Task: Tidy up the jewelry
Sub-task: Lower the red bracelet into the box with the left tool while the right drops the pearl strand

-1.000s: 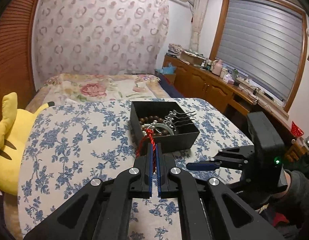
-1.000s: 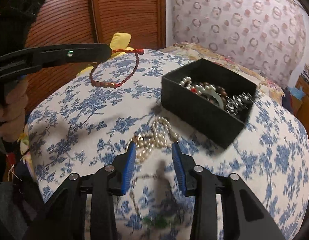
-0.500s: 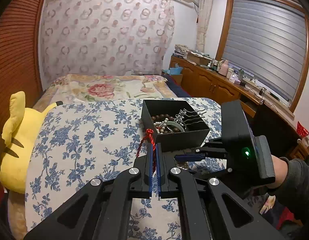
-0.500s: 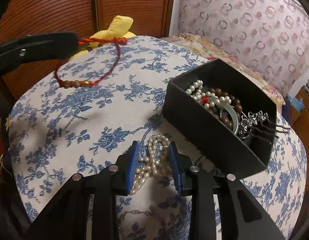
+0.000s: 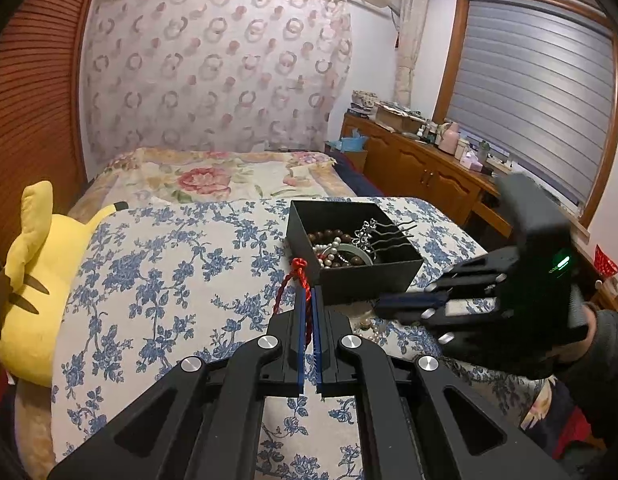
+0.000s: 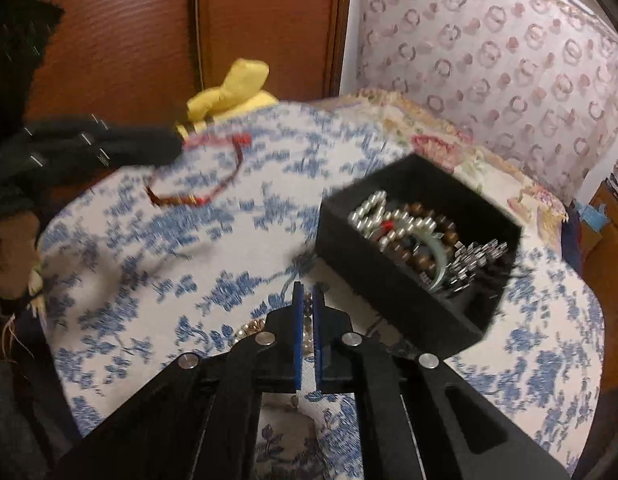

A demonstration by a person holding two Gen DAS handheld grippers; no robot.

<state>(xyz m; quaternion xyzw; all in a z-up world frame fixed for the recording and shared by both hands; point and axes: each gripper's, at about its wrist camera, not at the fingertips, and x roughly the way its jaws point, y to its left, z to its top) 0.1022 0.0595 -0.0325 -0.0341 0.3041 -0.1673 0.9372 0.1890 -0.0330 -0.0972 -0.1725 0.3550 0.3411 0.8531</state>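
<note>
Left gripper point(image 5: 309, 300): jaws pressed together on red cord bracelet point(image 5: 287, 290), pointing forward and down. Right gripper point(image 6: 308, 300): jaws just closing, now nearly together with pearl strand point(image 6: 307, 322) pinched between 2 blue pads, tilted down. Right hand point(image 5: 565, 344) in dark sleeve grips handle behind gripper body.
</note>
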